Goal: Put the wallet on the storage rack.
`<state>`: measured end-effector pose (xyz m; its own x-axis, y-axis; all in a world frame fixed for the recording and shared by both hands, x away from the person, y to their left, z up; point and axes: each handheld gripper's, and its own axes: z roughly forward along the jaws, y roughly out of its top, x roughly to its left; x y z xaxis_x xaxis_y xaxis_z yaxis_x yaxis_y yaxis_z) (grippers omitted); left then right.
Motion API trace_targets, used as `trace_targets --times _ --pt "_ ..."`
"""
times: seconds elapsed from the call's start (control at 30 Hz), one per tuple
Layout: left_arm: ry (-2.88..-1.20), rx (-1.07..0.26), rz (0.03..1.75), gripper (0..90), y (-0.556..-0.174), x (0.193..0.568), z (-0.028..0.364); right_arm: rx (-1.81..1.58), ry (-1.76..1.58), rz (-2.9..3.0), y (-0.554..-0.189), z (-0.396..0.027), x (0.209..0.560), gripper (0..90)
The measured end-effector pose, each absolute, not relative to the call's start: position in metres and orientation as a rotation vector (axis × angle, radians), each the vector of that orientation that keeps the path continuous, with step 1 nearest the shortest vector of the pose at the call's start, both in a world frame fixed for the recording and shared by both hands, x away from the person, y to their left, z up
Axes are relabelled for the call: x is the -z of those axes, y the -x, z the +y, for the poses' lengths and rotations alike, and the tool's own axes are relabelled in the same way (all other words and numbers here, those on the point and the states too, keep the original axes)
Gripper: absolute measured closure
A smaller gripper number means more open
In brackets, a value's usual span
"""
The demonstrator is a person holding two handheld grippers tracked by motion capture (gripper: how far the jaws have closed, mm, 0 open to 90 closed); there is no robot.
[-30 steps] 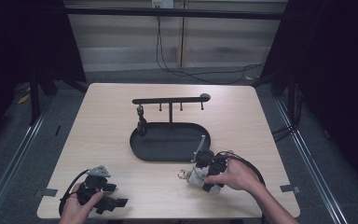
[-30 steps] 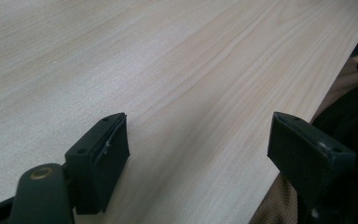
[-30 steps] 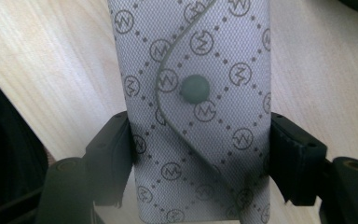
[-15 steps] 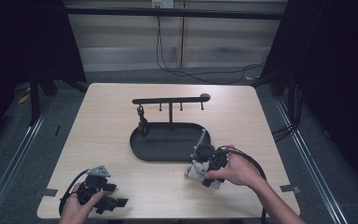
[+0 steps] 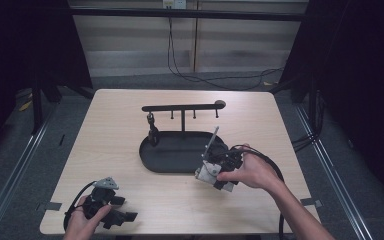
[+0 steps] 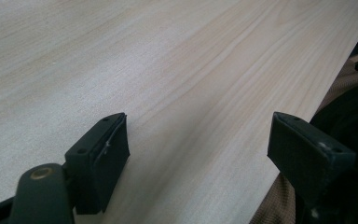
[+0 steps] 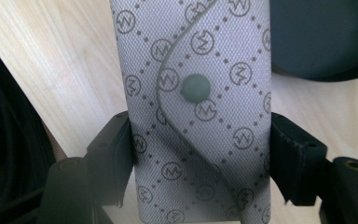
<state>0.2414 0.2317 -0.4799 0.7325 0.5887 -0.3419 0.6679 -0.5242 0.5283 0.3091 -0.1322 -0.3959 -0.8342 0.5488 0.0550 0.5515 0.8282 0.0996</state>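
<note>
Right gripper [image 7: 200, 140] clenched on patterned grey pouch [image 7: 198, 107], pouch's top and bottom cut off by frame, left gripper [image 6: 198, 144] released over bare table [image 6: 168, 56], black tray [image 5: 172, 152] partly hidden behind right gripper.

A pale wooden bench [image 5: 120, 120] stands on grey carpeted floor [image 5: 20, 150], flanked by metal rails [image 5: 15, 165] on either side. Behind it runs a light panelled wall [image 5: 240, 45] with black cables [image 5: 180, 65] hanging down. Dark curtains [image 5: 30, 40] close both sides.
</note>
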Motion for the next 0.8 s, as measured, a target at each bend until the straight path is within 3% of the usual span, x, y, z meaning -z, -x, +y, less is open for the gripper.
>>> trace_targets --times 0.8 --pt "-2.293 0.153 0.929 20.4 -0.241 0.480 0.231 0.216 0.877 -2.997 -0.363 -0.119 0.395 31.0"
